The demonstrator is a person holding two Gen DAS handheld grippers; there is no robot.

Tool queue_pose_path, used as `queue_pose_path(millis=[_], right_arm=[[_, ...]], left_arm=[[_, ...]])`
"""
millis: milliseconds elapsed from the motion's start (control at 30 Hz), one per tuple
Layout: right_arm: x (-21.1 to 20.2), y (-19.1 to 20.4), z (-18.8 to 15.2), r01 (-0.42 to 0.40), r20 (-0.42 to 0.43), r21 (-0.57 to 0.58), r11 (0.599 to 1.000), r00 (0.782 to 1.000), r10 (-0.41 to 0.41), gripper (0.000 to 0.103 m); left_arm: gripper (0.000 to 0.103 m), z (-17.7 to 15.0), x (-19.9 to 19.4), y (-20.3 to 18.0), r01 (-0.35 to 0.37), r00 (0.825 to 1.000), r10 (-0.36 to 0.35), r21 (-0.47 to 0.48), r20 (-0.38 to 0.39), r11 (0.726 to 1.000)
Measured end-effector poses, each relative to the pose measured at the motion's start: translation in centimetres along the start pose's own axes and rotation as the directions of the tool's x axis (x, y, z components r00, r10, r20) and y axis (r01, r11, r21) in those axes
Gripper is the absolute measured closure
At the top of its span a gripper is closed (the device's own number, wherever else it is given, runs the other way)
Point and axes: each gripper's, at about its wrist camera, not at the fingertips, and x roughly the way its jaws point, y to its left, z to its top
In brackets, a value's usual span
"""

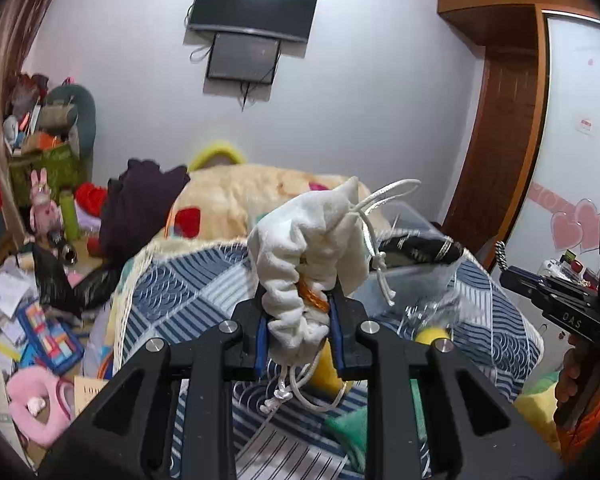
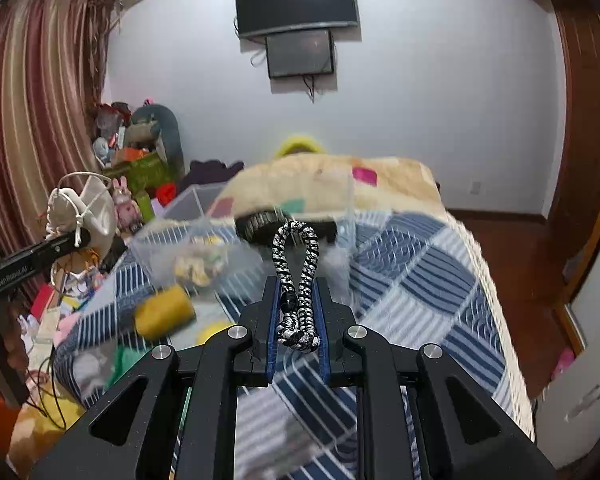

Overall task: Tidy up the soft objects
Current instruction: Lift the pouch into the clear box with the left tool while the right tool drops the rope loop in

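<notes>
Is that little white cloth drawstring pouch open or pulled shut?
Pulled shut: the white cloth drawstring pouch is bunched tight at its neck, cords knotted, clamped in the left gripper.

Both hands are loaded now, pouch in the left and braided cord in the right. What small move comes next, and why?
Probably carry the left gripper, shut on the white pouch, forward over the clear bin on the bed and open there. The bin sits just beyond the pouch and seems the likely collecting spot. The right gripper can hold its braided cord meanwhile.
</notes>
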Motion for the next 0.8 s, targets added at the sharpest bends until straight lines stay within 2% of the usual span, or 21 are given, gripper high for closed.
queue_pose_path(millis=[133, 400, 800], right_arm=[[0.6, 0.8, 1.8, -0.021, 0.032, -0.019, 1.0, 0.999, 0.022, 0.088], [3.1, 2.9, 5.0, -0.084, 0.061, -0.032, 0.996, 0.994, 0.086, 0.088], [9.4, 5.1, 6.4, -0.117, -0.052, -0.056, 0.991, 0.992, 0.114, 0.088]], left_arm=[[0.079, 1.3, 0.4, -0.6, -0.005, 1.0, 0.005, 0.013, 0.03, 1.0], [0.079, 3.3, 2.8, 0.1, -0.001, 0.999, 0.002, -0.053, 0.033, 0.999], [0.079, 3.6, 7.4, 0.1, 0.0, 0.999, -0.002, -0.056, -0.033, 0.998]])
